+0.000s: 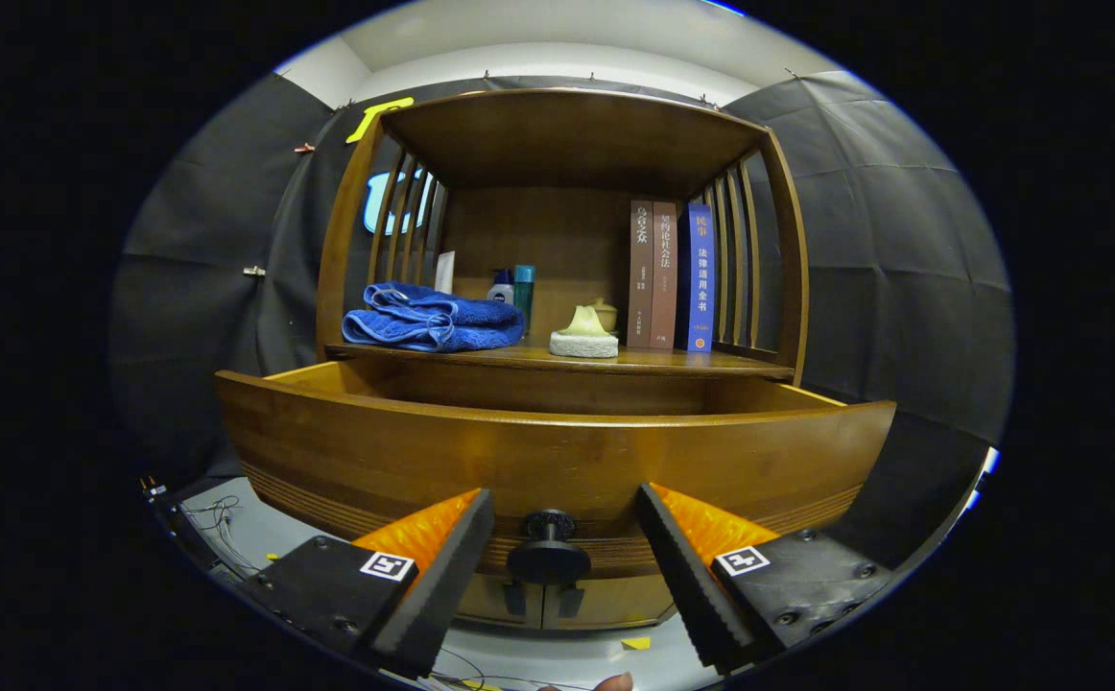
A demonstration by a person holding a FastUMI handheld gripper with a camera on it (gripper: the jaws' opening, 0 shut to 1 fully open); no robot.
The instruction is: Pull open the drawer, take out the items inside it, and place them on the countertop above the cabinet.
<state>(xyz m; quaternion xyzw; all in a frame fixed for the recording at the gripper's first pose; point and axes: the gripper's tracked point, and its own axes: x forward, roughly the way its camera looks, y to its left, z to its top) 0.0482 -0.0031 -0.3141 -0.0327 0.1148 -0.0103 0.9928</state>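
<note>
Drawer (557, 451) of glossy brown wood with a curved front, standing pulled out from the wooden cabinet (557, 288), its inside hidden behind the tall front panel, so contents cannot be told from here. Gripper (565, 547) fingers spread wide apart, flanking the small dark round knob (548, 552) without touching it; nothing clamped. Judged stage: pulling done or nearly so, reaching in not yet begun. Best handled by lifting clear of the knob first, then rising above the front panel's top edge before moving forward, to avoid knocking the lip. Worth looking down into the cavity before choosing a grasp, keeping the fingers open until an item sits squarely between them. For the placing, wooden countertop (673, 361) just above the drawer already carrying a folded blue towel (433, 321), a pale sponge-like block (584, 338), small bottles (514, 288) and three upright books (670, 274); barest stretch apparently at the front edge, below the books. Risk: low clearance under the shelf roof, so a shallow, slow approach.
</note>
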